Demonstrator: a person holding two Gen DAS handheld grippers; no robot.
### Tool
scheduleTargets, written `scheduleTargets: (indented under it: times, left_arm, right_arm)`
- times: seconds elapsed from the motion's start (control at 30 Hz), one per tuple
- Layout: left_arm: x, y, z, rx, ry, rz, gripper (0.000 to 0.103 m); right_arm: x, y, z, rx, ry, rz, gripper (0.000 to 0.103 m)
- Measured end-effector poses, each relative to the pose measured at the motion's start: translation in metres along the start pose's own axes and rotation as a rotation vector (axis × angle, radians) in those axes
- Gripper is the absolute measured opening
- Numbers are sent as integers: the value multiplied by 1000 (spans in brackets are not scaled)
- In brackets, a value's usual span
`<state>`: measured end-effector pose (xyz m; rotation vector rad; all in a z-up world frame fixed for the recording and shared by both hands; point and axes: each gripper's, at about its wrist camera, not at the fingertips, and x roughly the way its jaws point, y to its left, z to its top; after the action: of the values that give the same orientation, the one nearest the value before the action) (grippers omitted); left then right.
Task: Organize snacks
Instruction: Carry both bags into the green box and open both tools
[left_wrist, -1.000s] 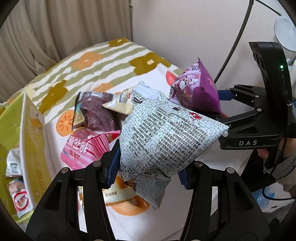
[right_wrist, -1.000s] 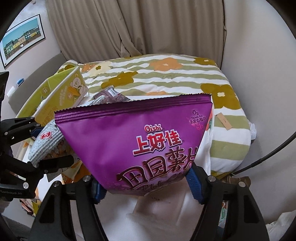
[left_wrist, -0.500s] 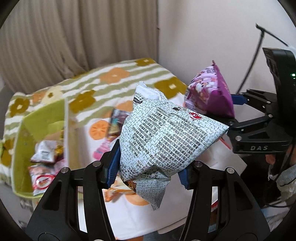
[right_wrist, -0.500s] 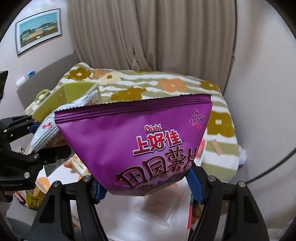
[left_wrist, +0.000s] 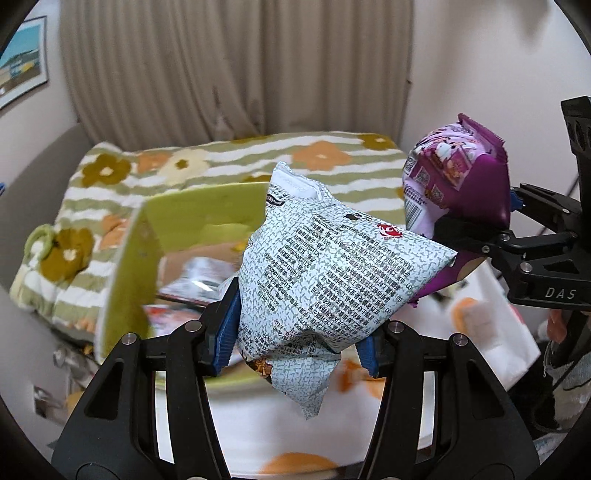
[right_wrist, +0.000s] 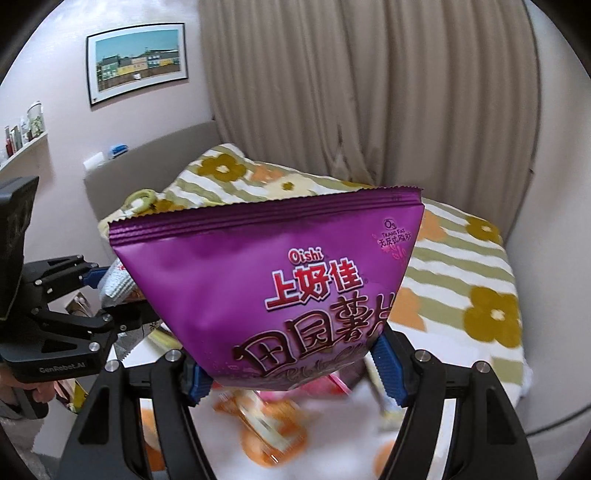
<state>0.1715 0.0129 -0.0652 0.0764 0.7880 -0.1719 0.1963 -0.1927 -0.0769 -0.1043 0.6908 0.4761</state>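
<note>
where bags overlap, green box (left_wrist: 125, 266) behind

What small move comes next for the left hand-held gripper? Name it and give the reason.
Probably carry the white printed snack bag on over the green box and lower it before letting go. The left hand-held gripper is shut on the bag, which hangs in the air; the box, open with snacks inside, sits just behind and left of it.

Green box (left_wrist: 122, 266) contents blurred
</note>
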Motion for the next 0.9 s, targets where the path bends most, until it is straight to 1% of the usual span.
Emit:
scheduleTargets:
  times: [0.17,0.27,0.4,0.5,0.57,0.7,0.77,0.8,0.83,0.87,0.9]
  left_arm:
    - [15,59,13,-18,3,27,50]
    - [31,90,24,-20,9,26,50]
    - [60,126,41,-17,31,13,50]
    - [86,146,52,-23,57,-12,50]
    - [104,156,57,-23,77,-32,50]
    - [135,167,62,-21,116,-57,50]
    - [146,173,63,-27,130,-47,56]
    - [152,175,63,-31,145,-38,71]
    - [154,175,63,-33,152,-25,90]
    - [155,177,62,-36,151,-14,95]
    - [153,179,62,-43,138,-19,98]
  right_arm:
    - [55,35,31,9,12,28,68]
    - [87,54,49,14,16,32,68]
    - [115,68,66,33,23,28,68]
    - [136,73,77,59,38,12,68]
    - [141,72,79,75,48,1,68]
    - [159,71,84,100,79,-25,68]
    - [168,71,87,103,97,-34,68]
    - [172,71,88,103,108,-34,68]
    - [174,70,88,104,115,-34,68]
    - [176,70,89,105,121,-37,68]
    - [179,69,90,106,126,-42,68]
